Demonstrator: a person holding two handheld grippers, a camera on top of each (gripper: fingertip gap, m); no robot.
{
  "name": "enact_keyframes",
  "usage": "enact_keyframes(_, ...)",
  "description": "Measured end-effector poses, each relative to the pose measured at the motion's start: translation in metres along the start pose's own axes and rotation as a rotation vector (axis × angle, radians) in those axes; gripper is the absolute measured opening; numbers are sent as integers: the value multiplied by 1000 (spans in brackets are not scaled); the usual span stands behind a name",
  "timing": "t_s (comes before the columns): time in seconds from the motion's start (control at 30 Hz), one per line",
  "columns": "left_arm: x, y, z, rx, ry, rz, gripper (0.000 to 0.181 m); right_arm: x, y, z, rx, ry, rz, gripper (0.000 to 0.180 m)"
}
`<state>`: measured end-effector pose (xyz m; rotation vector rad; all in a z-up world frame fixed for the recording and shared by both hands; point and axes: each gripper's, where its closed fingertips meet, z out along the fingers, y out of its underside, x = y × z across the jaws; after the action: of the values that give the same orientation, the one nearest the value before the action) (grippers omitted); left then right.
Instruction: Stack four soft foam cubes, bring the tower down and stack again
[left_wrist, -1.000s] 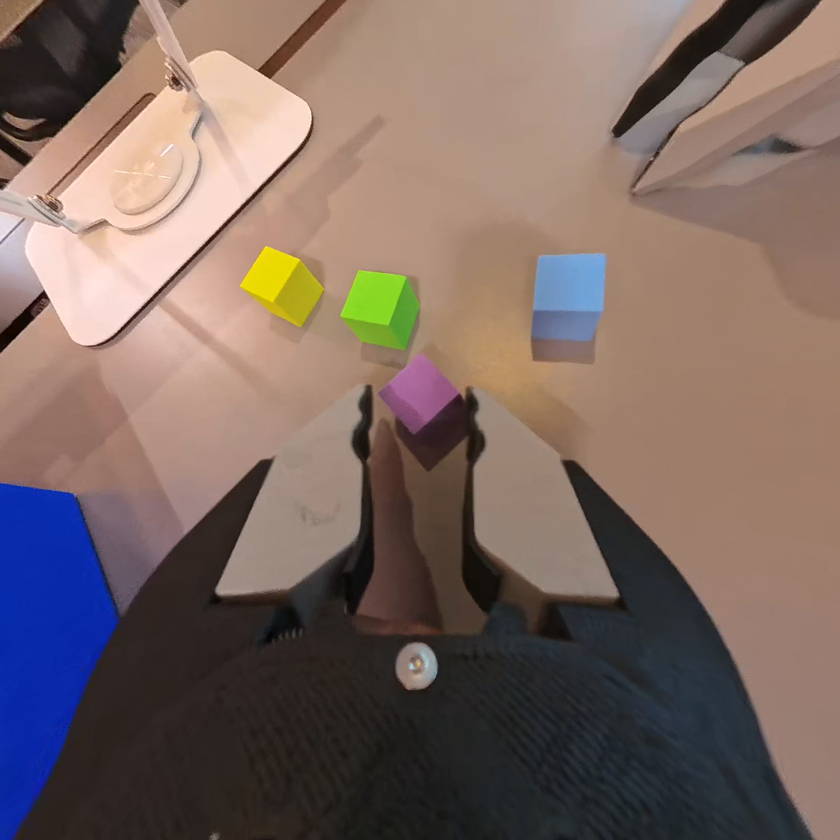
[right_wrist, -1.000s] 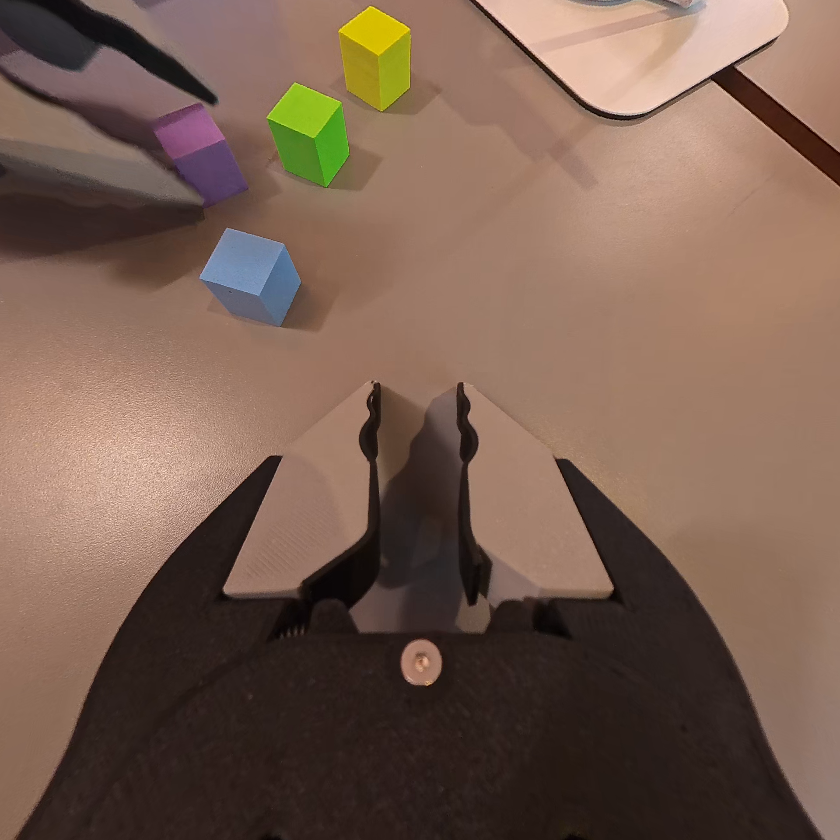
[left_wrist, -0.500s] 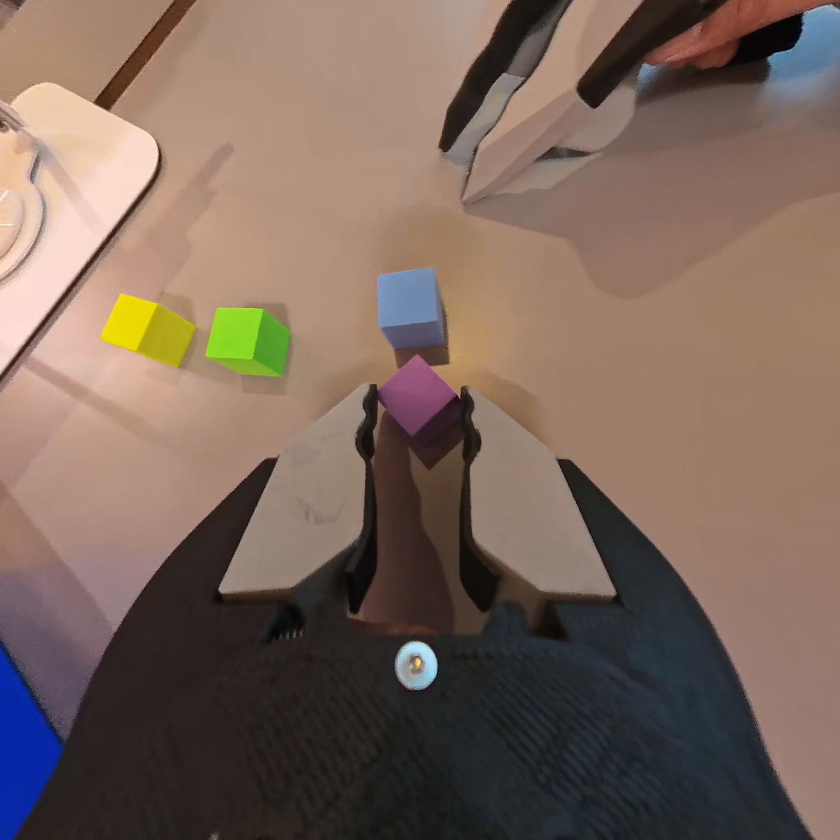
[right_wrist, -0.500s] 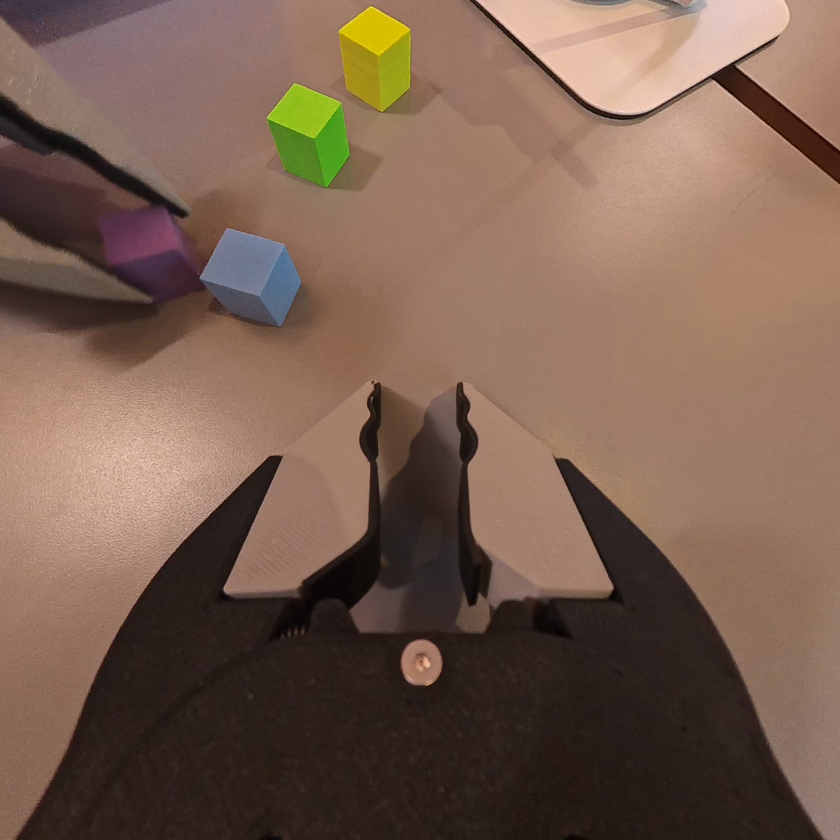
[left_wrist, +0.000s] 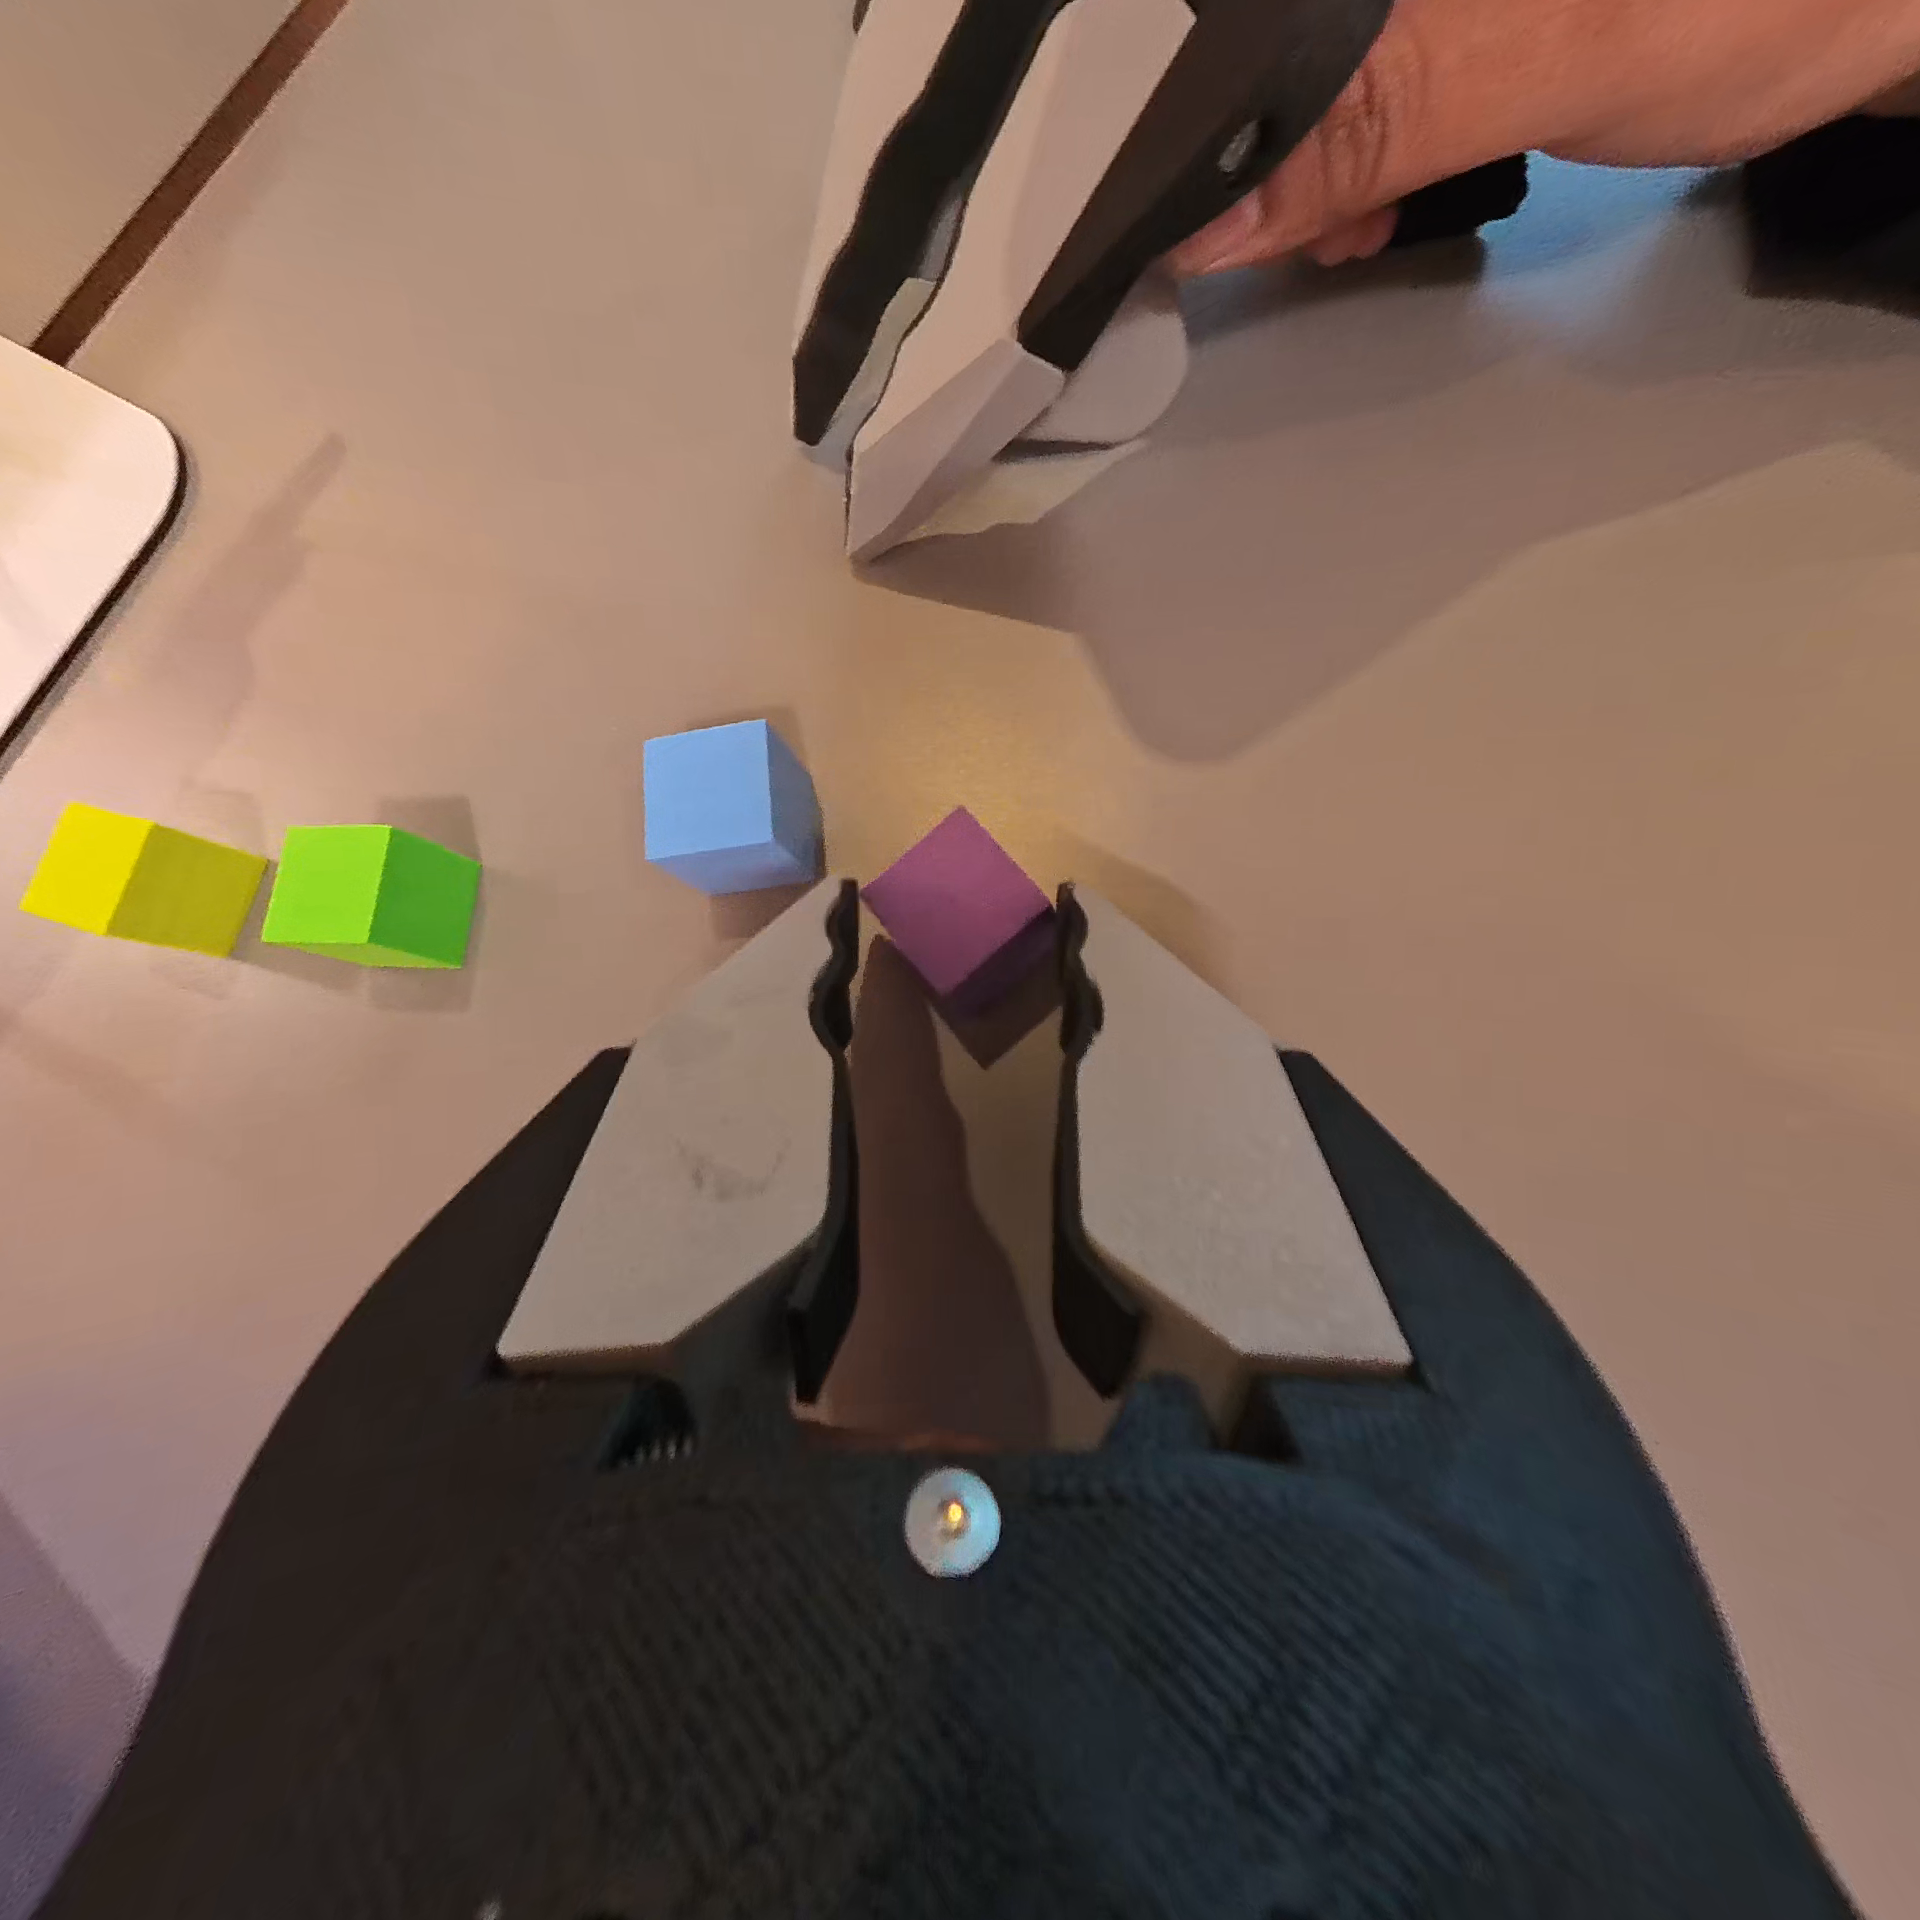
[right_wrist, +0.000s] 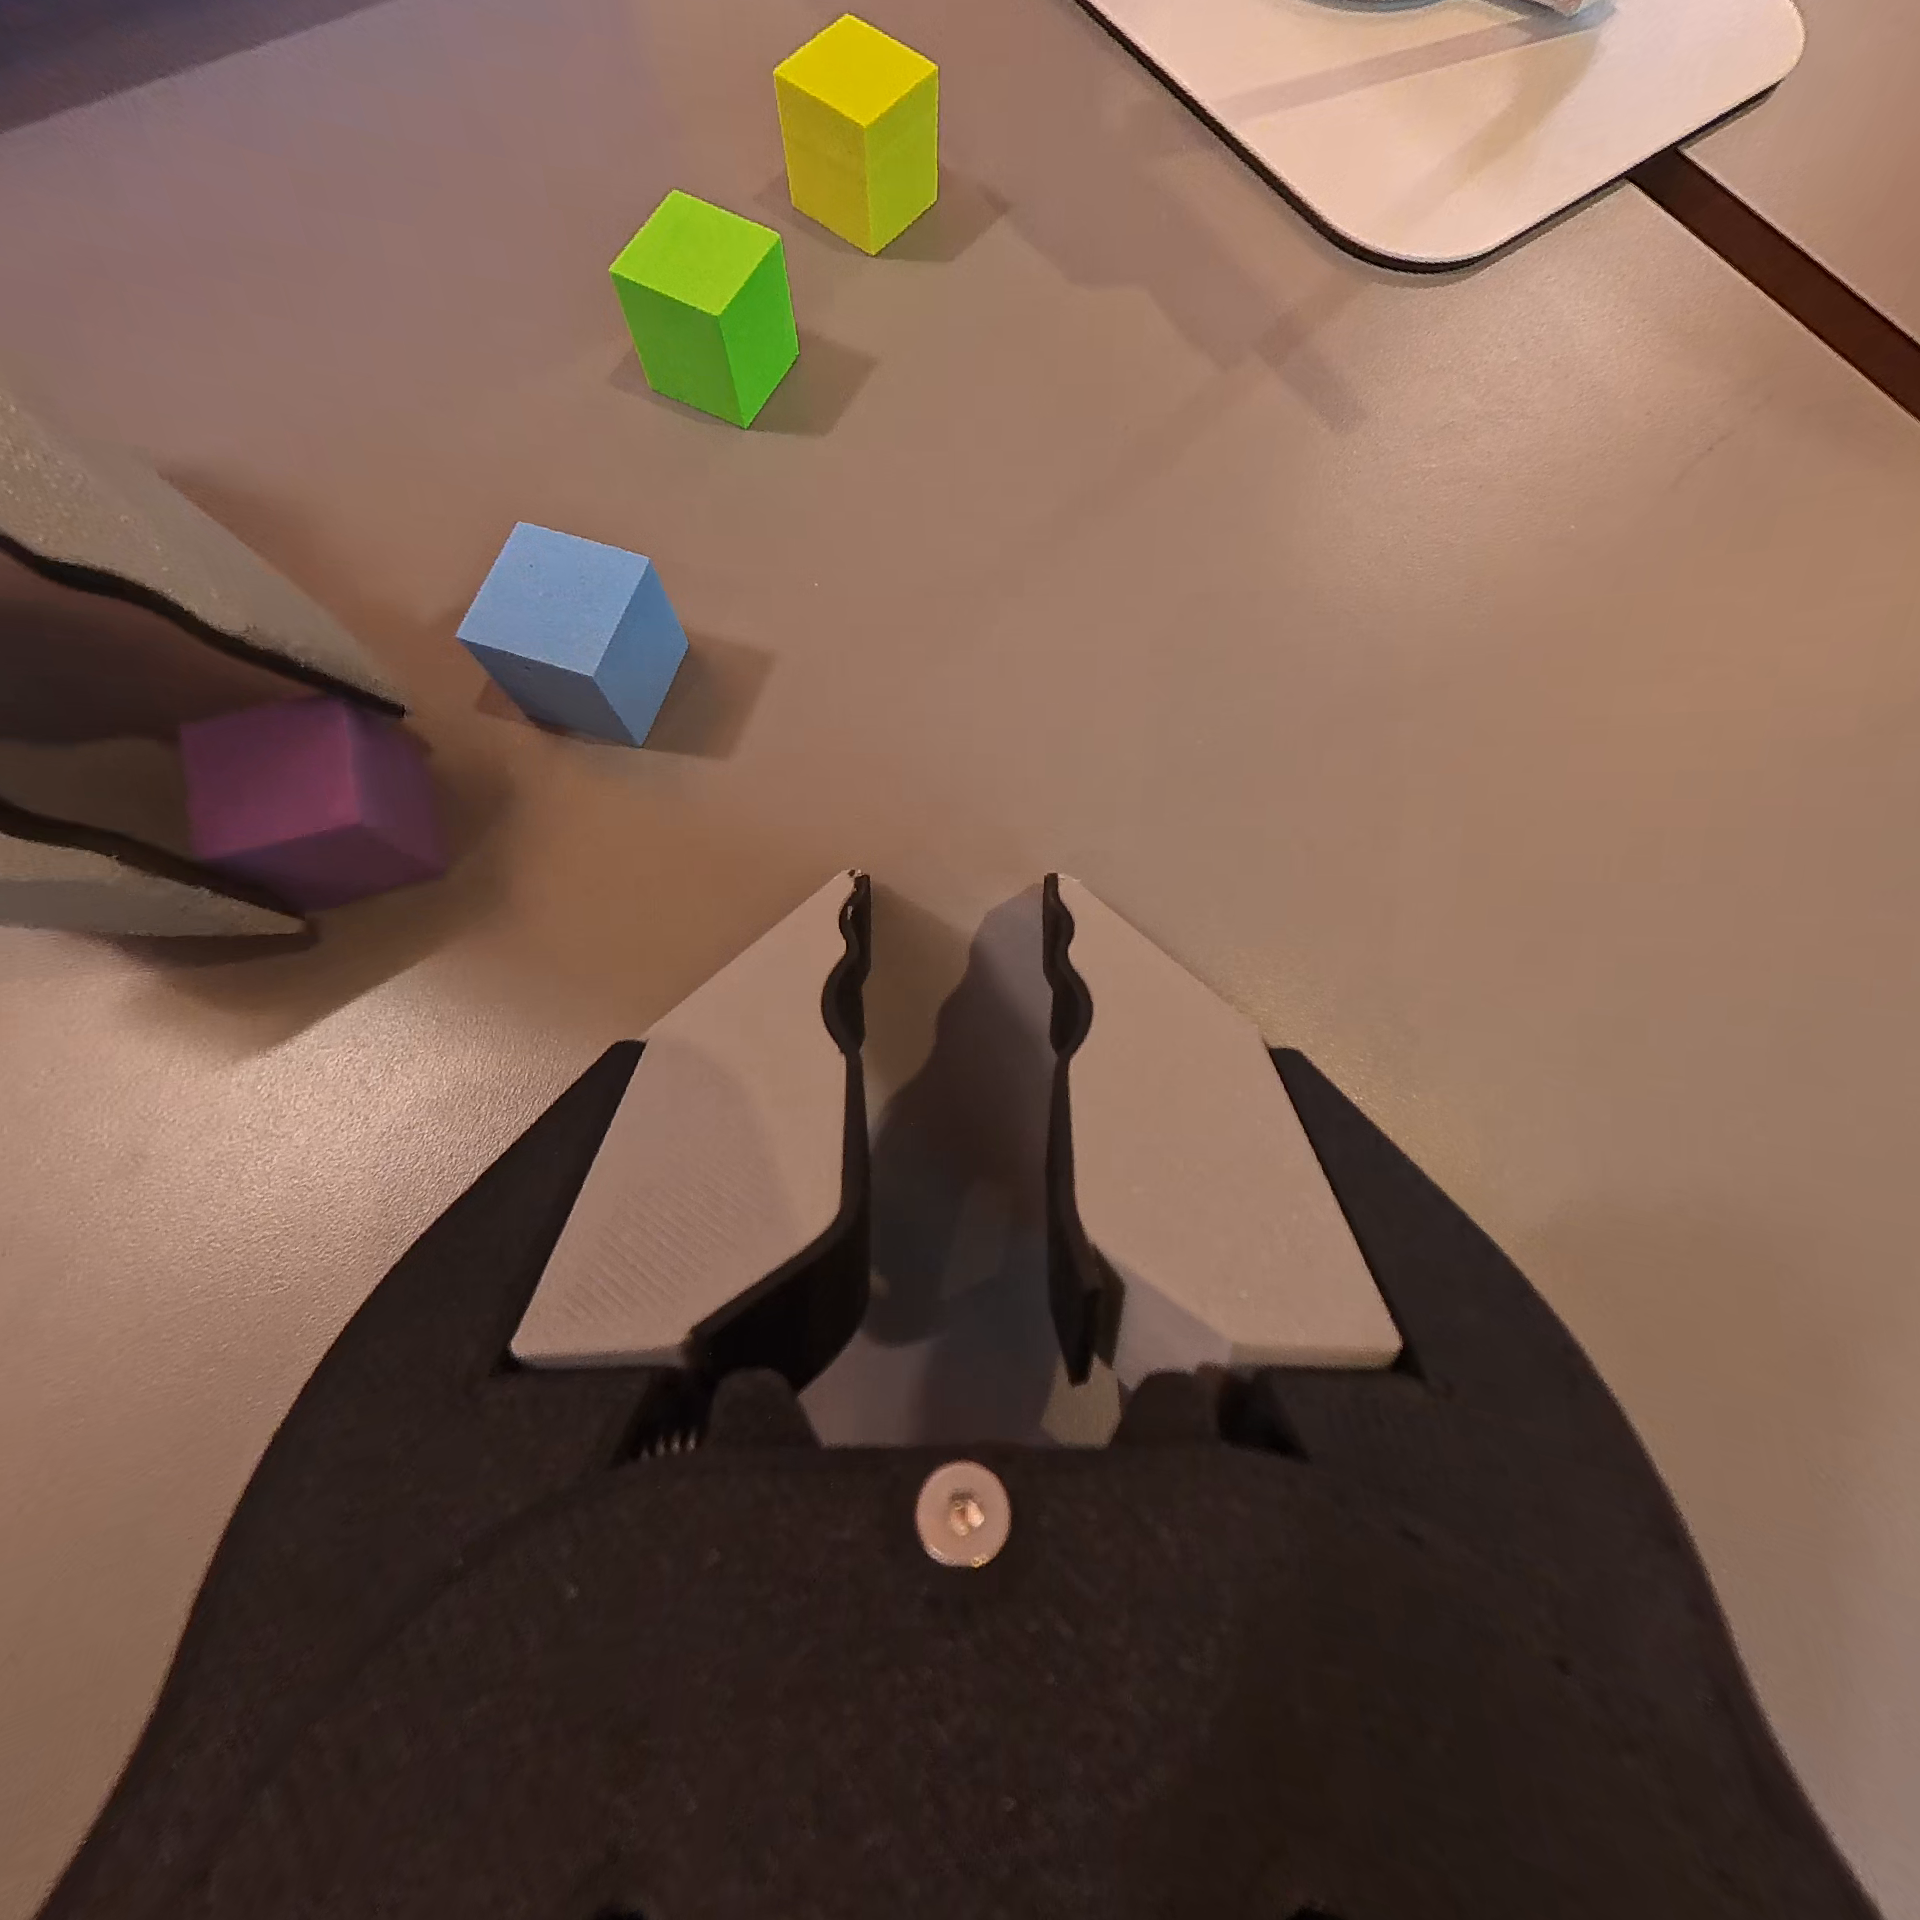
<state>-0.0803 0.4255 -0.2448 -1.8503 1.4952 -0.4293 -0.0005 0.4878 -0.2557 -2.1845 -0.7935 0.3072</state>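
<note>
My left gripper (left_wrist: 956, 896) is shut on a purple foam cube (left_wrist: 935, 878), held corner-on between the fingertips just above the table. In the right wrist view the cube (right_wrist: 312, 795) sits in the left gripper (right_wrist: 353, 816), low and just left of the blue cube (right_wrist: 571, 629). The blue cube (left_wrist: 722, 805) stands on the table left of my left fingertips. The green cube (left_wrist: 364, 894) and the yellow cube (left_wrist: 140, 878) stand side by side farther left. My right gripper (right_wrist: 951, 883) is open and empty, low over the table; it also shows in the left wrist view (left_wrist: 847, 488).
A white rounded base plate (right_wrist: 1455, 125) lies at the far right of the right wrist view and at the left edge of the left wrist view (left_wrist: 62, 540). A dark seam (right_wrist: 1787, 260) runs along the table beside it. A hand (left_wrist: 1507, 104) holds the right gripper.
My left gripper has carried the purple cube from beside the green cube to the right of the blue cube, nearer the right gripper. The right gripper has not moved.
</note>
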Motion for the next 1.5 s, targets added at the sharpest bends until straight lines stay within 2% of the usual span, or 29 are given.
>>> enact_keyframes(0.1,-9,1,-7,10,-9,25,46,0,0,0,0,1,-1,31)
enact_keyframes(0.33,-24,5,-27,60,46,-8,5,0,0,0,0,2,-4,30)
enact_keyframes(0.43,-27,6,-27,63,57,-29,1,0,0,0,0,2,-5,30)
enact_keyframes(0.8,-47,21,-32,17,2,-58,0,-1,0,0,0,1,-6,29)
enact_keyframes(0.97,-52,22,-20,1,-51,-67,0,-1,0,0,0,1,-5,29)
enact_keyframes(1.13,-36,21,3,-19,-55,32,0,-1,0,0,0,1,-5,29)
enact_keyframes(1.5,-3,0,15,43,-33,210,0,-1,1,0,0,0,-4,29)
